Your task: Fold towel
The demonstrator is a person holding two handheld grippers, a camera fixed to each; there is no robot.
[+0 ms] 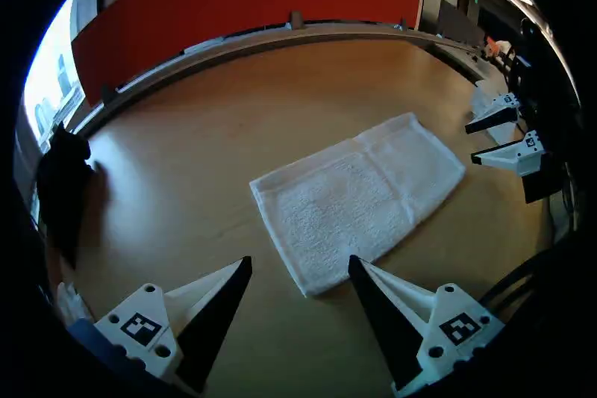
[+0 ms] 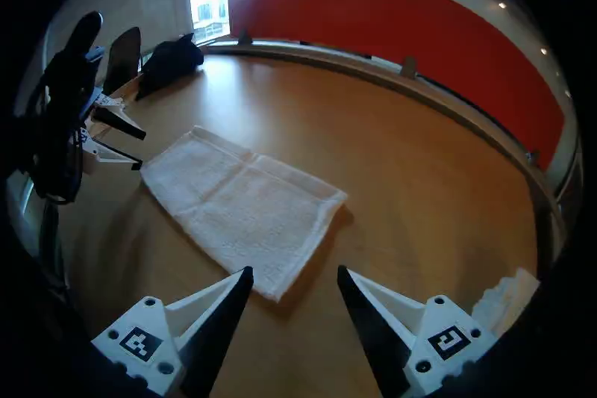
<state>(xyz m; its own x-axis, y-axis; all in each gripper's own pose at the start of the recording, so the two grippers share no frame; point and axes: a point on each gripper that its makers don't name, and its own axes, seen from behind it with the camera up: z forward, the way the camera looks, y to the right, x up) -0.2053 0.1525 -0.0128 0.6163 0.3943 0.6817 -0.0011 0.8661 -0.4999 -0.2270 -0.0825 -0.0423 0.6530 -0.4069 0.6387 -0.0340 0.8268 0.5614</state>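
The white towel (image 1: 358, 200) lies flat in the middle of the wooden table (image 1: 194, 159). The left gripper (image 1: 298, 260) hangs just off one short end of the towel, fingers spread wide, holding nothing. The right gripper (image 2: 294, 269) hangs off the other short end, spread wide too. I think each is there to grab an end. Around the towel's edges the wood is bare, so there is room to fold.

Left gripper (image 1: 299, 258) and right gripper (image 2: 294, 269): black pointed jaws on white mounts (image 1: 440, 312); square black-and-white markers (image 1: 141, 327).
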